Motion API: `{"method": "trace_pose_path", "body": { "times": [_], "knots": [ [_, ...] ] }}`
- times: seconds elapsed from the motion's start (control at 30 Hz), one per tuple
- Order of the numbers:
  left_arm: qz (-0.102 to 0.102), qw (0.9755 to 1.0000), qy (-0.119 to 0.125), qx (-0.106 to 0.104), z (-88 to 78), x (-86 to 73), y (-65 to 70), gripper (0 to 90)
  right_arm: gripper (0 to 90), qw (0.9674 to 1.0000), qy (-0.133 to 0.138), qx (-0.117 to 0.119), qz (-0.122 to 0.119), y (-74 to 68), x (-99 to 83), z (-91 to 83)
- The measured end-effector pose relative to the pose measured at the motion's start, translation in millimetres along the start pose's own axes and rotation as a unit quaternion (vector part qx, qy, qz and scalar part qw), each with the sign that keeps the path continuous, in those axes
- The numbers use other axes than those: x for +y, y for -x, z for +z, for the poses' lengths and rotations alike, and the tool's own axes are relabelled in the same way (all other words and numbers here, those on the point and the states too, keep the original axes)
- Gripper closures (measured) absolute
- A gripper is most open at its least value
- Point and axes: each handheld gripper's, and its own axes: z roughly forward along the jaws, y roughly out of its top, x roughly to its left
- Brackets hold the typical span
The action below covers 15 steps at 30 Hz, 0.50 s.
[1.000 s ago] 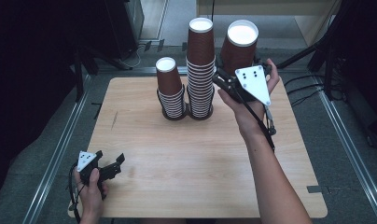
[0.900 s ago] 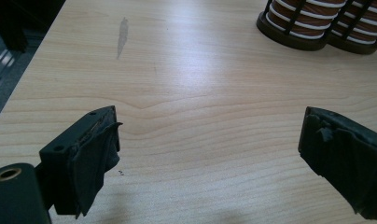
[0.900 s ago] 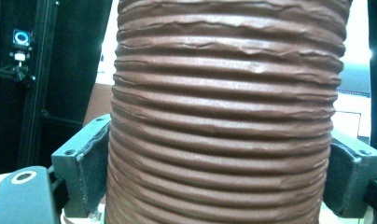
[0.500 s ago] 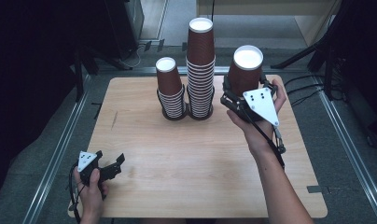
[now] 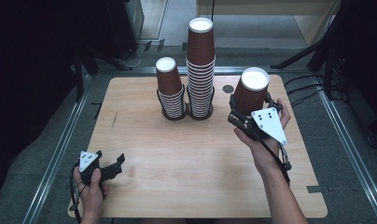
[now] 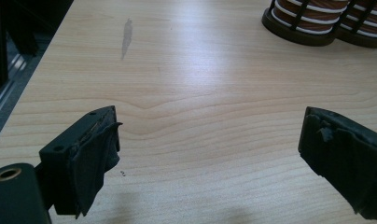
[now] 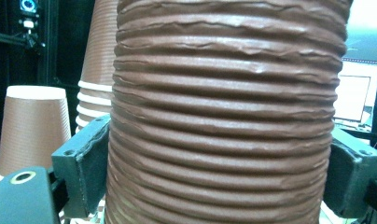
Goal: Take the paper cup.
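Note:
My right gripper is shut on a brown ribbed paper cup, held upside down above the right side of the table. In the right gripper view the cup sits squeezed between both pads. Two stacks of upside-down brown cups stand in black holders at the table's back middle: a short stack and a tall stack. Near the front left corner my left gripper rests low over the wood, open with nothing between its fingers.
Bases of the two cup holders show at the top right of the left gripper view. A dark round mark lies on the table behind the held cup. Metal rails run along both sides, with dark stands beyond.
My right gripper has carried the cup away from the tall stack, down and toward the person, over the right side of the table. The left gripper has stayed put.

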Motion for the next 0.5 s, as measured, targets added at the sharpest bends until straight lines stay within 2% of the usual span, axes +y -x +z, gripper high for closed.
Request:
{"method": "trace_pose_path", "body": {
  "times": [0.37,0.5],
  "knots": [
    [0.01,0.9999,-0.004,0.012,-1.2,0.6,2.1,5.3,12.3,0.9996,-0.025,0.012,0.008,5.8,-25.8,-21.1],
    [0.014,0.9997,-0.005,0.019,-0.7,1.4,3.4,5.3,12.3,0.9994,-0.032,0.009,0.008,10.4,-36.1,-27.3]
  ]
}}
